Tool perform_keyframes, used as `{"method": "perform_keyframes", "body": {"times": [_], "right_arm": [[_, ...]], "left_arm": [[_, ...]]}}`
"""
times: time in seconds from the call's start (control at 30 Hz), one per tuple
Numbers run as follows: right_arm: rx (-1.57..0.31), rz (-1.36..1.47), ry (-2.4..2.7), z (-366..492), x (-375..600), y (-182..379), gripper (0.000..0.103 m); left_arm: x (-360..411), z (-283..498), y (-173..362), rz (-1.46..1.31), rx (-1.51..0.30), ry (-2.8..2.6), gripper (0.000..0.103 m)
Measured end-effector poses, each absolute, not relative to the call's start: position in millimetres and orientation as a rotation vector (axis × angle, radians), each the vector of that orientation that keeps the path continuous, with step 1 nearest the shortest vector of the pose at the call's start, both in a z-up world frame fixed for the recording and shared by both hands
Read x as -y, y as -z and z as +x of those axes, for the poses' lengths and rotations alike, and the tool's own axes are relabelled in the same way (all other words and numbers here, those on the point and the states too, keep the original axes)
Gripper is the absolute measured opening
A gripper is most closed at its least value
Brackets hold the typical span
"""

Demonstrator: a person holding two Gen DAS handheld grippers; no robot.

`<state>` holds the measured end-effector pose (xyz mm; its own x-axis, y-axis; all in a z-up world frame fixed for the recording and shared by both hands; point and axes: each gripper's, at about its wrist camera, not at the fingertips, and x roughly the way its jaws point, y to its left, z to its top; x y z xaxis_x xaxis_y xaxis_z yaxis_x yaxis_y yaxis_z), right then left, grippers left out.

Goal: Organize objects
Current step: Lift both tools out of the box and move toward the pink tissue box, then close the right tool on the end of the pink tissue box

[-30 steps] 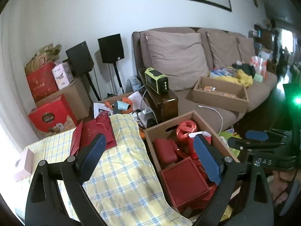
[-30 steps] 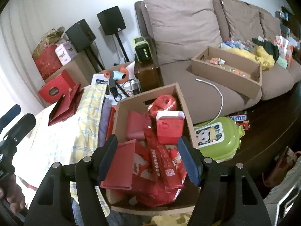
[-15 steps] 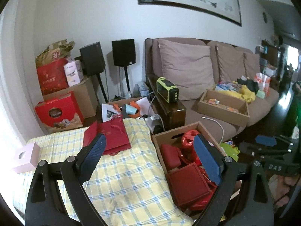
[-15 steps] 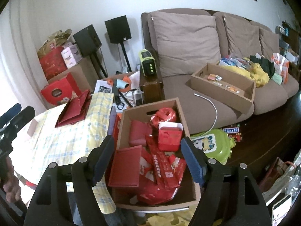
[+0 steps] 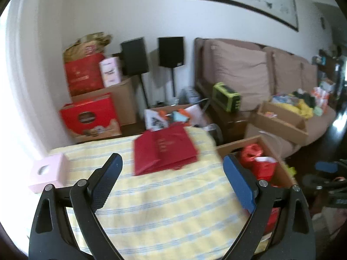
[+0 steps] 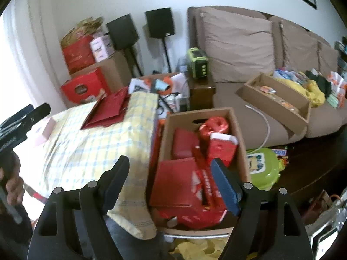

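Observation:
A flat red gift bag [image 5: 163,149] lies on the yellow checked cloth [image 5: 164,212]; it also shows in the right wrist view [image 6: 108,110]. A cardboard box [image 6: 236,130] beside the cloth holds several red boxes and packets [image 6: 184,186]. My left gripper [image 5: 172,161] is open and empty above the cloth, short of the red bag. My right gripper [image 6: 170,163] is open and empty above the box's near left edge. The left gripper shows at the left edge of the right wrist view [image 6: 23,117].
A pink tissue box [image 5: 48,173] sits at the cloth's left edge. Red gift boxes [image 5: 91,117] and speakers [image 5: 171,51] stand by the wall. A brown sofa [image 6: 238,43] holds a shallow cardboard tray [image 6: 279,101]. A green container [image 6: 263,166] lies on the floor.
Both grippers have swung left and tilted up. The red bag and cloth now sit more centrally in the left view; the box has shifted right. Both stay open and empty.

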<state>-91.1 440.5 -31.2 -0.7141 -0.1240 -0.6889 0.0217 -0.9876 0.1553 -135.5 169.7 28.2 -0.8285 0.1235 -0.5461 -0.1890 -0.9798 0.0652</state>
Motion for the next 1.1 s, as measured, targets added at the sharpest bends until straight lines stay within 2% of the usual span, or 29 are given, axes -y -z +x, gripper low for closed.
{"method": "perform_keyframes", "body": {"times": [0.17, 0.37, 0.47, 0.53, 0.63, 0.8, 0.97, 1.1], "right_arm": [[0.184, 1.168, 2.773, -98, -416, 40, 0.082], [0.221, 1.196, 2.676, -108, -382, 55, 0.082], [0.195, 1.207, 2.625, -116, -360, 61, 0.082], [0.189, 1.230, 2.594, -126, -346, 66, 0.082], [0.215, 1.278, 2.526, -147, -318, 72, 0.082], [0.214, 1.312, 2.411, -186, -254, 68, 0.082], [0.228, 1.233, 2.341, -228, -166, 54, 0.082], [0.125, 1.178, 2.381, -260, -94, 53, 0.082]], "left_arm": [[-99, -150, -17, -0.898, -0.112, -2.943, 0.095], [23, -164, -6, -0.960, -0.135, -3.169, 0.095], [92, -159, 1, -1.015, -0.077, -3.276, 0.095], [139, -149, 1, -0.957, 0.014, -3.356, 0.095], [186, -146, 1, -0.928, 0.105, -3.358, 0.102], [223, -172, 6, -0.980, 0.055, -3.251, 0.102], [251, -217, 38, -1.085, 0.048, -3.134, 0.100], [276, -233, 71, -1.184, 0.219, -3.023, 0.090]]}}
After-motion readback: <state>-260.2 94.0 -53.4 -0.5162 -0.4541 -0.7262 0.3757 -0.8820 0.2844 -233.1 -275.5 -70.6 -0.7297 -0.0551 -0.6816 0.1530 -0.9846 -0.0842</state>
